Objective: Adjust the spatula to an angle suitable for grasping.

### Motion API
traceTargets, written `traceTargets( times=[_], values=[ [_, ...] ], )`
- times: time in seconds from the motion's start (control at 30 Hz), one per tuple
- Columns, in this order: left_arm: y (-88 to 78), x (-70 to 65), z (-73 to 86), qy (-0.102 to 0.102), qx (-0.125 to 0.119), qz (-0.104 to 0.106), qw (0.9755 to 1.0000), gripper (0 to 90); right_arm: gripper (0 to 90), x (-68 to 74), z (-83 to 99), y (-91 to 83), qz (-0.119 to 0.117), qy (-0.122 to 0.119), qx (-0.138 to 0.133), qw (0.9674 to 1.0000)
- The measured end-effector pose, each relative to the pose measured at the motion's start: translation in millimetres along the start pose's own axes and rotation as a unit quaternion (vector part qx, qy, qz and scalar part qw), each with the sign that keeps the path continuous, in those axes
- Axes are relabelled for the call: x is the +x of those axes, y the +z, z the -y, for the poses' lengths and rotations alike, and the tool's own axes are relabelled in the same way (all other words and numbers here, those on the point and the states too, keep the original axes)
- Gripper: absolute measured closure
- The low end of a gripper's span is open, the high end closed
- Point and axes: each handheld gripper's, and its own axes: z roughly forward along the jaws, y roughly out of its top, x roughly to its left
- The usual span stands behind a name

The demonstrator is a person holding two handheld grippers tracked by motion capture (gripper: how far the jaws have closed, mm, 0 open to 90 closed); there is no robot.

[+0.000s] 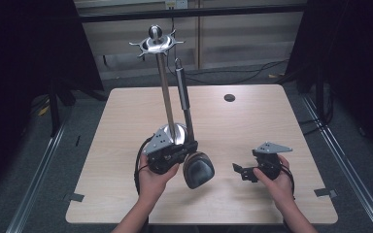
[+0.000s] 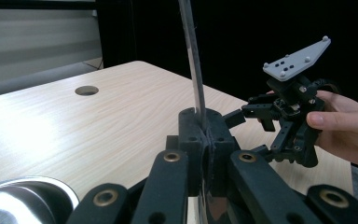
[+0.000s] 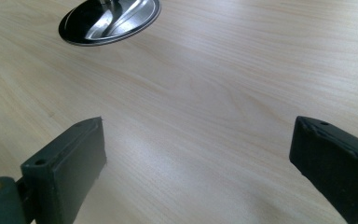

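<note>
Item: one long-handled kitchen utensil (image 1: 187, 114) with a dark handle and a broad dark head (image 1: 198, 170), pinched by its thin metal shank in the left gripper (image 1: 182, 151), centre of the high view. The left gripper view showed the jaws pressed together on the shank (image 2: 193, 70), which rose from them to the top edge of the frame. Long axis: steep, handle toward the upper centre of the high view, head low at centre bottom, close over the table (image 1: 252, 121).

Rack: one, an upright steel pole (image 1: 165, 82) on a round base (image 3: 109, 21), topped by a ring of hooks (image 1: 156, 44), just left of the utensil's handle in the frame. The hooks lay above and beyond the left gripper, which was the nearer.

Right gripper (image 1: 240, 171): one, lower right, jaws spread with nothing between them, well apart from the rack.

Other: one round hole (image 1: 229, 97) in the table, upper right of centre.
</note>
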Motion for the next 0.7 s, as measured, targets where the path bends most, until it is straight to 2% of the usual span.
traceTargets(
  times=[0.03, 0.3, 0.43, 0.57, 0.7],
  values=[
    [-0.6, 0.3, -0.2, -0.003, -0.007, -0.003, 1.0, 87.9, 3.3, 0.0, -0.1, -0.2, 0.0, 0.001, 0.0, 1.0],
    [-7.1, 7.5, -4.6, 0.0, -0.014, -0.017, 0.9998, 87.8, 3.3, 0.2, -0.4, -0.3, 0.0, 0.0, -0.002, 1.0],
    [-7.5, 9.4, -5.8, -0.007, -0.02, -0.016, 0.9997, 87.8, 3.4, 0.1, -0.6, -0.5, 0.0, -0.001, -0.004, 1.0],
    [-8.1, 12.7, -6.8, -0.001, -0.017, -0.022, 0.9996, 87.8, 3.4, 0.6, -0.8, -0.9, -0.001, -0.001, -0.003, 1.0],
    [-7.2, 14.3, -6.1, -0.006, -0.019, -0.022, 0.9996, 87.8, 3.4, 0.6, -1.0, -1.2, -0.001, -0.001, -0.003, 1.0]
  ],
)
